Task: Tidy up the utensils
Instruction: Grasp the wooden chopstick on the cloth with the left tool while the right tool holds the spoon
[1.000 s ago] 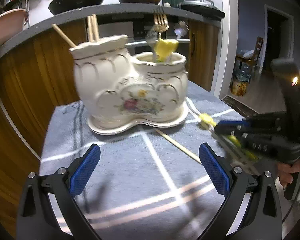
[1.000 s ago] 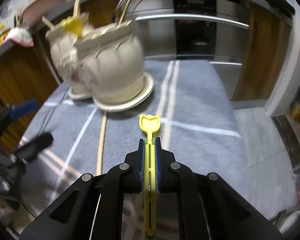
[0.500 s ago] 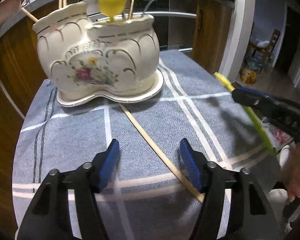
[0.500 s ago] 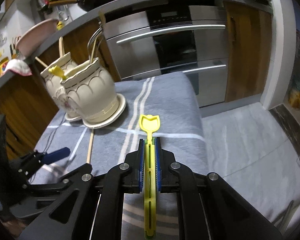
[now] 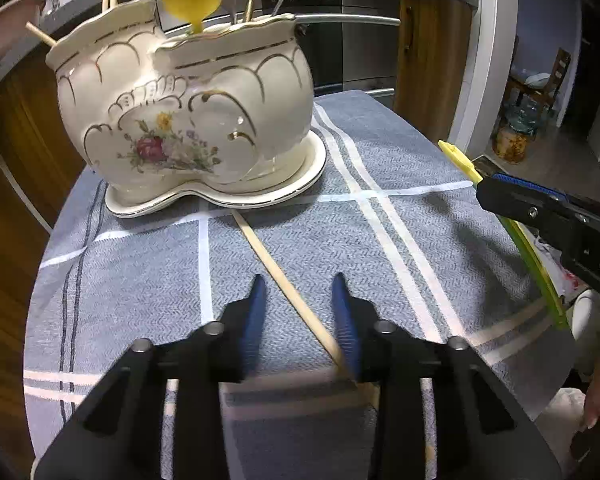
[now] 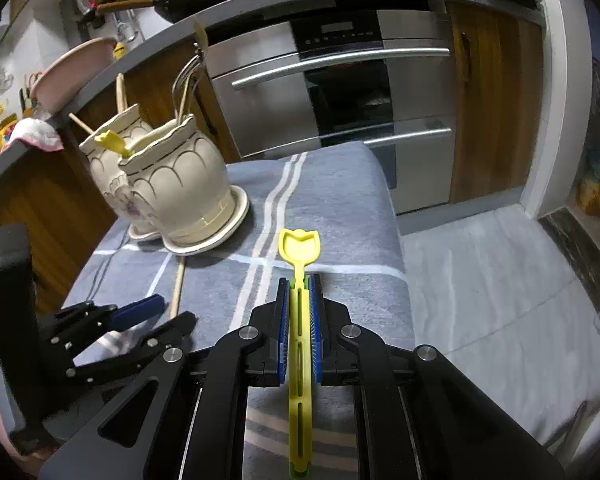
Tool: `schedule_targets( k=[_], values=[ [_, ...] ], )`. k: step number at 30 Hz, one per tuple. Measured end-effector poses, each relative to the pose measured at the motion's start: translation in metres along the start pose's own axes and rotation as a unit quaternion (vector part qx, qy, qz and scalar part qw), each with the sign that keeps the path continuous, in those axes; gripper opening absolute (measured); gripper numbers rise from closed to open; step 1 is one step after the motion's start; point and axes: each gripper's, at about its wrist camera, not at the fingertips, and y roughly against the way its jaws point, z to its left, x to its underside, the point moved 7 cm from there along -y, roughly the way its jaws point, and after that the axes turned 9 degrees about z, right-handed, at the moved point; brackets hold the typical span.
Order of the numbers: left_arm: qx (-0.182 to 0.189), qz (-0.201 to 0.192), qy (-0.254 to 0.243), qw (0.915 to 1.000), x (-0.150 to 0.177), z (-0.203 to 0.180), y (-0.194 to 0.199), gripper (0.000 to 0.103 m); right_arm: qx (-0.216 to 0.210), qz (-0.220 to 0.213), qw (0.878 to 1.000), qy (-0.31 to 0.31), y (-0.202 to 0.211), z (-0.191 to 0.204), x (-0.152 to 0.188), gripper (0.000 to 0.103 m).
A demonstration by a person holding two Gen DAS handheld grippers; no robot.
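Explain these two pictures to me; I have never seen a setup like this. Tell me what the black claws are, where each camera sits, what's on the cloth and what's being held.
No robot here: a person holds a two-finger claw in each hand, and each claw carries a wide-angle camera that looks along its fingers. One picture is from the left claw, the other from the right claw. A grey striped cloth covers the table. On it stands a cream double holder with chopsticks, forks and a yellow spoon in it. One loose chopstick lies on the cloth. The left claw's jaws are closing around it; it touches the right pad only. The right claw is shut on a second yellow spoon, held above the cloth.
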Motion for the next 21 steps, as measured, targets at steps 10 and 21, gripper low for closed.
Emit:
schedule_targets(
  k=[10, 21],
  values=[
    [0.036, 0.010, -0.021, 0.9991, 0.013, 0.024, 0.012, 0.005, -0.002, 0.002, 1.000, 0.006, 0.000, 0.004, 0.001, 0.010],
    [0.058, 0.022, -0.077, 0.9951, 0.038, 0.038, 0.033, 0.000, -0.006, 0.000, 1.000, 0.016, 0.001, 0.012, 0.001, 0.010]
  ],
)
